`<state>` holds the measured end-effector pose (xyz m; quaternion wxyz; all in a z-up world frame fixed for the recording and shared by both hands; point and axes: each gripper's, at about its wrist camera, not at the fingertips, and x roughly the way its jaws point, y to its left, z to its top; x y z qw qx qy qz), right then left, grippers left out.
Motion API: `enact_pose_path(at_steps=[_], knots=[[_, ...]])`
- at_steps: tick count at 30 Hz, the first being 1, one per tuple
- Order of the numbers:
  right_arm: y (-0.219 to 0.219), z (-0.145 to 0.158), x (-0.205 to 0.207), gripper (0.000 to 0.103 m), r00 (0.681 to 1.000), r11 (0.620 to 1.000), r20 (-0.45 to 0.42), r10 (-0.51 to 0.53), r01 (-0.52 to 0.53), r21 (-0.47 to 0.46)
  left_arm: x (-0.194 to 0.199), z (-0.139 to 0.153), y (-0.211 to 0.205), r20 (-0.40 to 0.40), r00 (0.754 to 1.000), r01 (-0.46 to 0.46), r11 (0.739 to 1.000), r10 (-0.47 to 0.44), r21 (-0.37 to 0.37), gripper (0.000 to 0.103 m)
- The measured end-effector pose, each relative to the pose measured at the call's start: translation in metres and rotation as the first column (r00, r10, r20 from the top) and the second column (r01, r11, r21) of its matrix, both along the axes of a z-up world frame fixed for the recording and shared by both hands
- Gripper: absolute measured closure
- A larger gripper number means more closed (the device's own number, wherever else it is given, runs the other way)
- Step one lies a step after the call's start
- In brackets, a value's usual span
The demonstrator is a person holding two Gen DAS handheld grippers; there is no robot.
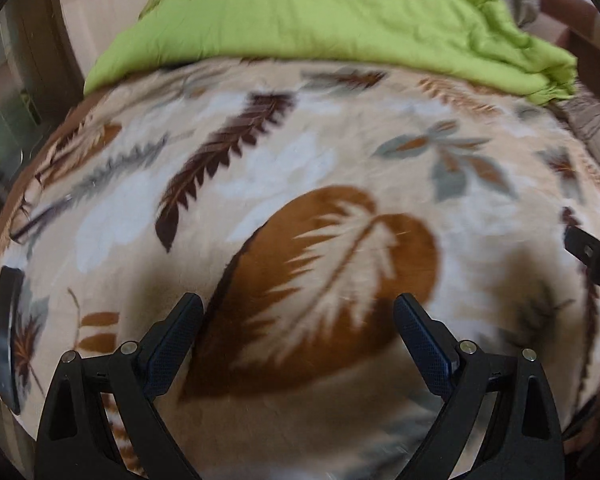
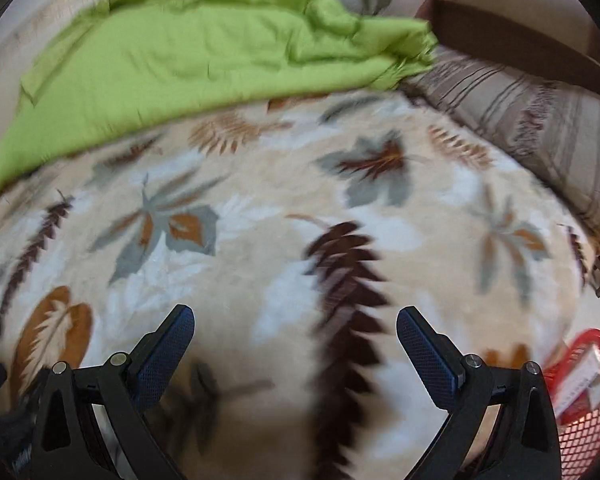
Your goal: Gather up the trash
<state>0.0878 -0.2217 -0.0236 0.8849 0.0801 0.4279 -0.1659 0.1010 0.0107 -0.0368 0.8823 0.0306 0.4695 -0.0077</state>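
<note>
Both tongs, left tongs (image 1: 298, 310) and right tongs (image 2: 296, 322), gape over leaf-print blanket (image 1: 340, 152).

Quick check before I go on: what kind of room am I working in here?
Most likely a bedroom, with both grippers over a bed. A leaf-print fleece blanket covers the surface, a green quilt lies bunched at its far side, and a striped cushion or pillow sits beside it. A red mesh basket stands at the right edge.
</note>
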Motion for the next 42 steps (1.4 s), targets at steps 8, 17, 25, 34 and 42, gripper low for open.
enact_pose_path(at_steps=[8, 17, 25, 34, 42], knots=[[0.024, -0.032, 0.071, 0.000, 0.992, 0.990, -0.100, 0.076, -0.087, -0.113, 0.023, -0.010, -0.005, 0.057, 0.998, 0.009, 1.000, -0.011, 0.022, 0.000], [0.006, -0.041, 0.077, 0.000, 0.988, 0.989, -0.043, 0.146, -0.146, 0.003, 0.038, -0.013, -0.001, 0.065, 0.998, 0.013, 1.000, -0.013, -0.010, 0.000], [0.006, -0.042, 0.079, 0.000, 0.988, 0.989, -0.046, 0.148, -0.149, -0.001, 0.038, -0.013, -0.001, 0.067, 0.998, 0.008, 1.000, -0.007, -0.008, 0.000], [0.007, -0.042, 0.079, 0.000, 0.988, 0.989, -0.047, 0.148, -0.148, -0.002, 0.038, -0.013, -0.001, 0.069, 0.998, 0.009, 1.000, -0.009, -0.004, 0.000], [0.007, -0.042, 0.079, 0.000, 0.988, 0.989, -0.046, 0.148, -0.148, -0.001, 0.038, -0.013, 0.000, 0.067, 0.998, 0.008, 1.000, -0.008, -0.006, 0.000]])
